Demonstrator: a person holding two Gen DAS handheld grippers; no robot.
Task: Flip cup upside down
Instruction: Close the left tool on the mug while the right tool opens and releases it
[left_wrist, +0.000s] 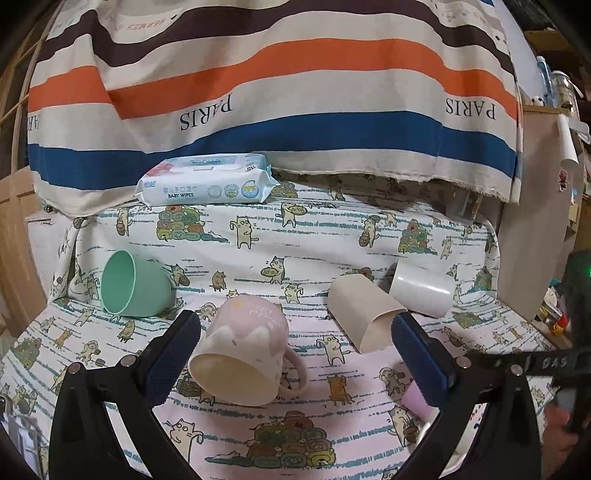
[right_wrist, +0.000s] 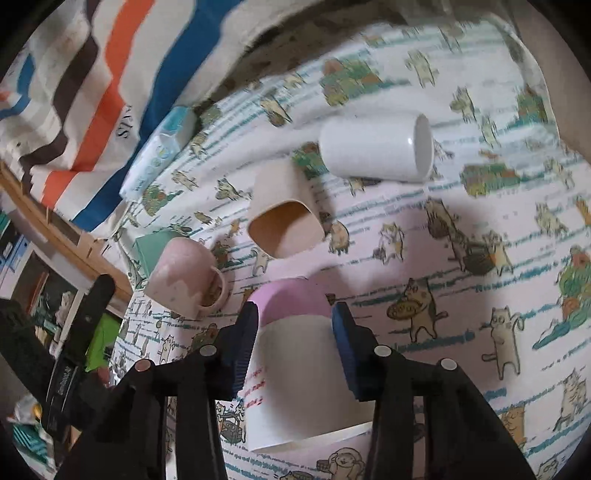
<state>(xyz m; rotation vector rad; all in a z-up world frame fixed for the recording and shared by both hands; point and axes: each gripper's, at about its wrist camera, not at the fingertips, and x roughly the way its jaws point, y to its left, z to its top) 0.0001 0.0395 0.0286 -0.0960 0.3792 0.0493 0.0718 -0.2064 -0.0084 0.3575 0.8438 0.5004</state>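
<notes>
Striped canvas (left_wrist: 258, 74) in orange, blue, brown and cream, printed with "PARIS", hangs across the upper part of the left wrist view and fills the upper left of the right wrist view. Below it a soft cotton cloth (left_wrist: 314, 229) printed with cartoon cats drapes the surface, wrinkled toward its left edge.

A glossy plastic pack of baby wipes (left_wrist: 207, 181) lies at the upper centre-left, against the canvas hem. Left of centre a matte mint green cup (left_wrist: 133, 284) lies on its side, mouth toward the left. At lower centre a pink mug (left_wrist: 243, 350) with white scalloped glaze and a loop handle lies tipped, cream mouth toward the camera. Right of centre lie a beige tumbler (left_wrist: 365, 314) with a rounded-square mouth and, just behind it, a smooth white cylindrical cup (left_wrist: 424, 291).

The left gripper (left_wrist: 295, 354) hangs over the mug with its blue ribbed jaws wide apart, gripping nothing.

In the lower centre of the right wrist view, the right gripper (right_wrist: 295, 332) has its jaws clamped on the task's cup (right_wrist: 291, 369), a white cylinder with a lilac base, base away from the camera. It shows as a lilac sliver at the lower right of the left wrist view.
</notes>
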